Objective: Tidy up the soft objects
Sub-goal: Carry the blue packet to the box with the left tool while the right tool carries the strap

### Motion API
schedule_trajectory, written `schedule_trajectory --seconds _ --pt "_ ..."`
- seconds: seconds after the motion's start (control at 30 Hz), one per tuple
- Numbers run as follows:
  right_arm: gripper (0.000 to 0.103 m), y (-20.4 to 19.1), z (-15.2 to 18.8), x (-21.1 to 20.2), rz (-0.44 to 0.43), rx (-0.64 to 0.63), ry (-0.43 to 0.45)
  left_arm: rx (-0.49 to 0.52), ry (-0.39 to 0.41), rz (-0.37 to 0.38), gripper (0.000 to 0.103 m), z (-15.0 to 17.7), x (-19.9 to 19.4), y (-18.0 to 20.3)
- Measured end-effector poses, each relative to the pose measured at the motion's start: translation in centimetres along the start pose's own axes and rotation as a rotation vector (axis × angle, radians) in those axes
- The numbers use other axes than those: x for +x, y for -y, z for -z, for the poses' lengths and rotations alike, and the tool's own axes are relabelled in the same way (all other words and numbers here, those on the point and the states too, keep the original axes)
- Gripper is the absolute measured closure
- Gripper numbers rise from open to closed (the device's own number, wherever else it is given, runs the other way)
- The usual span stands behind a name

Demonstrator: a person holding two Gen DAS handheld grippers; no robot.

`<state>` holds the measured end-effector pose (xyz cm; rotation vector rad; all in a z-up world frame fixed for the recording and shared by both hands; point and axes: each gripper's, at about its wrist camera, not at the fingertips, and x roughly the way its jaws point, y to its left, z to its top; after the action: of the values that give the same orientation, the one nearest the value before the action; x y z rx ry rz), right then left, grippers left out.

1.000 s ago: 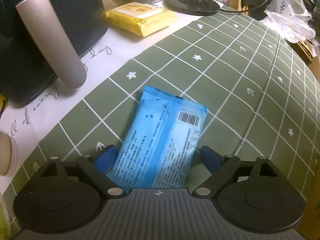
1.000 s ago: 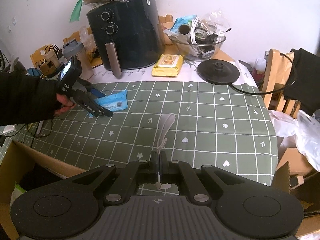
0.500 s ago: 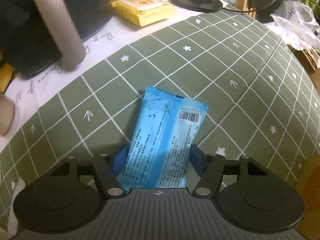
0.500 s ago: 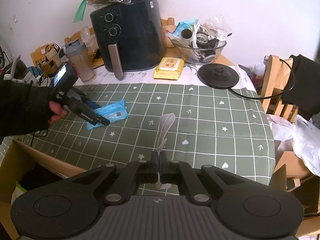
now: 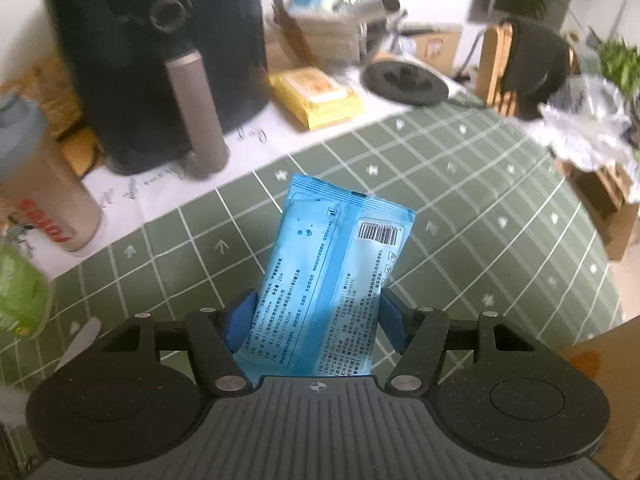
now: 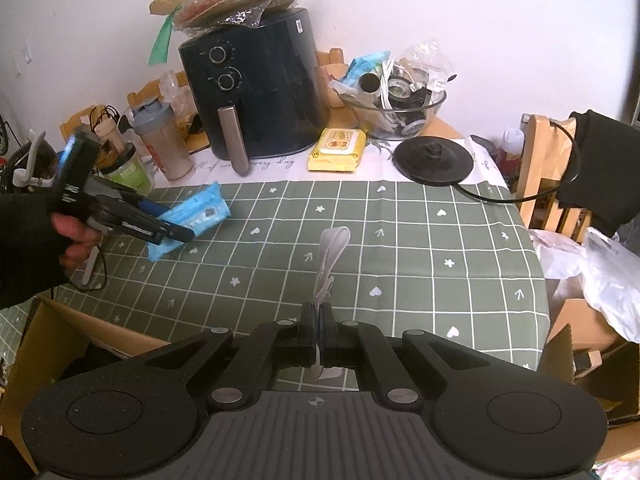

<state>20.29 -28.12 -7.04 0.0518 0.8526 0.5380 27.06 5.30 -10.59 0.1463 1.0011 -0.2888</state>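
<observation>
Since a second ago, your left gripper [image 5: 316,320] has closed on the blue wipes pack [image 5: 332,276] and is lifting it above the green checked tablecloth [image 6: 400,240]. Your right gripper [image 6: 319,334] is pinching a pale strap [image 6: 330,256], fingers fully closed, near the table's front edge.

Black air fryer [image 6: 256,88] at table rear, bagged stuff on top. Kettle base [image 6: 434,159] right of it, corded. Glass bowl [image 6: 394,114] of clutter behind. Shaker bottle [image 6: 164,142] left. Cardboard box [image 6: 52,336] below table edge.
</observation>
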Motion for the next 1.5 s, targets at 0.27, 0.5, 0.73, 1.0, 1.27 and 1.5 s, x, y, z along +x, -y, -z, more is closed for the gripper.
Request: schedule_trajectory --seconds 0.27,0.5,0.73,1.0,1.27,1.5 --pt "0.099 -0.8 -0.2 -1.1 -0.025 0.000 0.016 -0.105 0.057 -0.024 0.039 1.0 -5.4 1.0" --pt "0.099 -1.9 0.0 -1.6 -0.055 -0.014 0.016 -0.172 0.086 -0.052 0.039 2.5 -9.5 2.3" --pt "0.099 -3.4 0.1 -2.1 -0.085 -0.049 0.015 -0.221 0.096 -0.081 0.039 3.8 -12.2 3.1" --pt "0.099 -4.8 0.5 -3.0 -0.118 -0.066 0.023 -0.264 0.156 -0.073 0.039 6.0 -15.7 4.5" --pt "0.099 -5.6 1.5 -4.1 -0.138 -0.065 0.031 -0.273 0.146 -0.052 0.039 8.2 -17.5 6.3" --pt "0.099 -6.2 2.8 -5.3 -0.149 -0.063 0.033 -0.261 0.117 -0.015 0.039 10.2 -18.4 8.4"
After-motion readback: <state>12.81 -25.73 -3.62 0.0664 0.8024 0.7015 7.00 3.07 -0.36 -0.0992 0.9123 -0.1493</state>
